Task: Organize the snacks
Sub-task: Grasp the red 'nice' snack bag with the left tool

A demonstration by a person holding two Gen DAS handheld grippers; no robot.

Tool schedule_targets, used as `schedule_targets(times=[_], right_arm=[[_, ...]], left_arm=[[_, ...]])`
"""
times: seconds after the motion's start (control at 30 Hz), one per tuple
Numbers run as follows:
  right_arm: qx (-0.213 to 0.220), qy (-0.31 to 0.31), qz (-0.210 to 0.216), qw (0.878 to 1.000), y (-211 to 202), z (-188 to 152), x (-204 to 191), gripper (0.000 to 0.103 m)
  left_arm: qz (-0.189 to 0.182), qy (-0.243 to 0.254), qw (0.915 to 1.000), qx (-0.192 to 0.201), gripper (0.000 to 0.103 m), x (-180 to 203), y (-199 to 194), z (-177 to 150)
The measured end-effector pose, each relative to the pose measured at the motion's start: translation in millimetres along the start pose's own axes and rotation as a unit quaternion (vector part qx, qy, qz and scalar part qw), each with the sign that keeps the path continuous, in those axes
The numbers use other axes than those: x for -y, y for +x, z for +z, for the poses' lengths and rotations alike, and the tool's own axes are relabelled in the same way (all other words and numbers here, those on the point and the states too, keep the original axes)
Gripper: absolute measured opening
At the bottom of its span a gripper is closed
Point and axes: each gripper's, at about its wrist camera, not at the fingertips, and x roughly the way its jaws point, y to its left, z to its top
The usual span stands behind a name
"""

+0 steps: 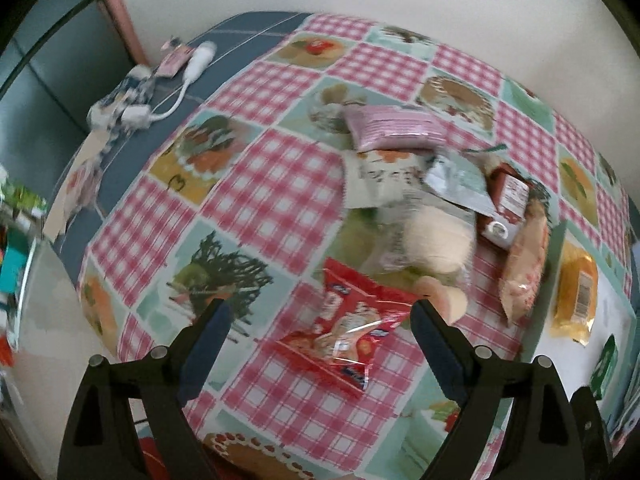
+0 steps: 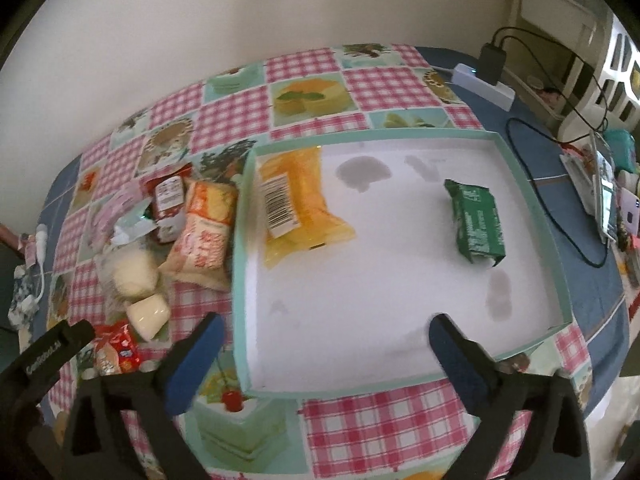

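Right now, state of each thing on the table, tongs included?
Left tongs: open, empty, above the red packet.
Right tongs: open, empty, over the tray.
Tray: on the table, two packets inside.
Yellow packet: lying flat in the tray, barcode up.
Green packet: lying in the tray, apart from the yellow one.
Red packet: flat on the cloth, outside the tray.
Snack pile: heaped beside the tray, unsorted.

Left gripper (image 1: 320,320) and right gripper (image 2: 326,334) gape (both empty).
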Motion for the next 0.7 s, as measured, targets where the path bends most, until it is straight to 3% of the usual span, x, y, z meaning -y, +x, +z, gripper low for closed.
schedule_targets(times=[0.37, 0.7], right_arm=[[-0.017, -0.034, 0.023, 0.999, 3, -13, -28, 0.103], [-0.048, -0.049, 0.024, 0.997, 20, -13, -35, 0.103]], left_arm=[[-0.01, -0.028, 0.9992, -0.027, 0.091, -19, 11, -3], [-0.019, 0.026, 0.9965, -0.077, 0.091, 6, 33, -9]])
